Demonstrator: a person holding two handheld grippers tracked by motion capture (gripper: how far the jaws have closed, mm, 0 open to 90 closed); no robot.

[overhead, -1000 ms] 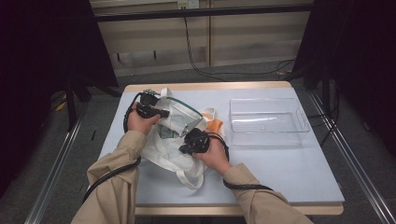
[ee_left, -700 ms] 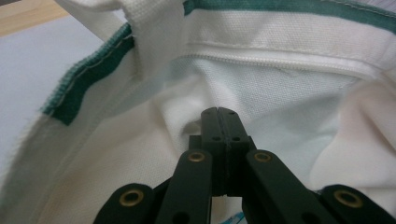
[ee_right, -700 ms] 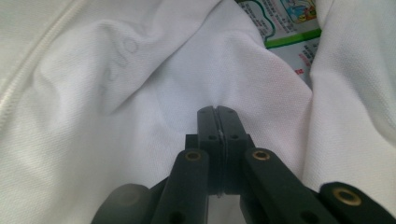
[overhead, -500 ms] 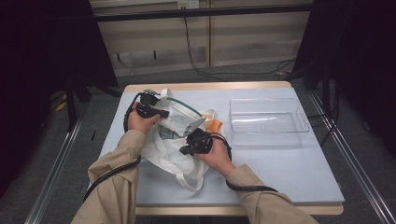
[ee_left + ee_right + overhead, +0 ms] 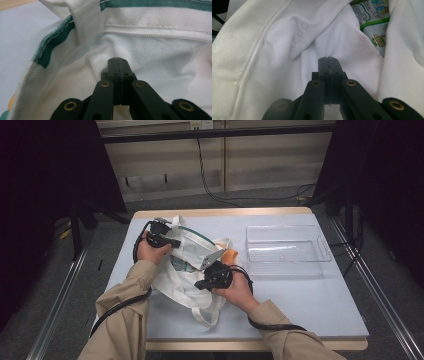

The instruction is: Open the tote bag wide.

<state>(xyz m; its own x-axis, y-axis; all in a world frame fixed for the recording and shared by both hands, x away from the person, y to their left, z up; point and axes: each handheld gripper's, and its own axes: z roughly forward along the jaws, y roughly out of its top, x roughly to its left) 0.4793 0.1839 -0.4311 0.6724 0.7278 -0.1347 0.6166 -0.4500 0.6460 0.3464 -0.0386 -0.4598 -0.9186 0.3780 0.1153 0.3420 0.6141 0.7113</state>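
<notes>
While both grippers were buried in the bag (image 5: 187, 270), we read the step as holding its mouth open to get at what's inside. Left gripper (image 5: 117, 61) had its jaws fully together; cloth pinched between them or not, we could not tell, with the green-trimmed rim just above the tips. Right gripper (image 5: 328, 60) looked the same, jaws together against white folds, a green packet (image 5: 374, 23) up and right of its tips. Tray (image 5: 288, 251) sat well apart, empty. Next move, we judged, called for parting one gripper's jaws and reaching for the packet.
</notes>
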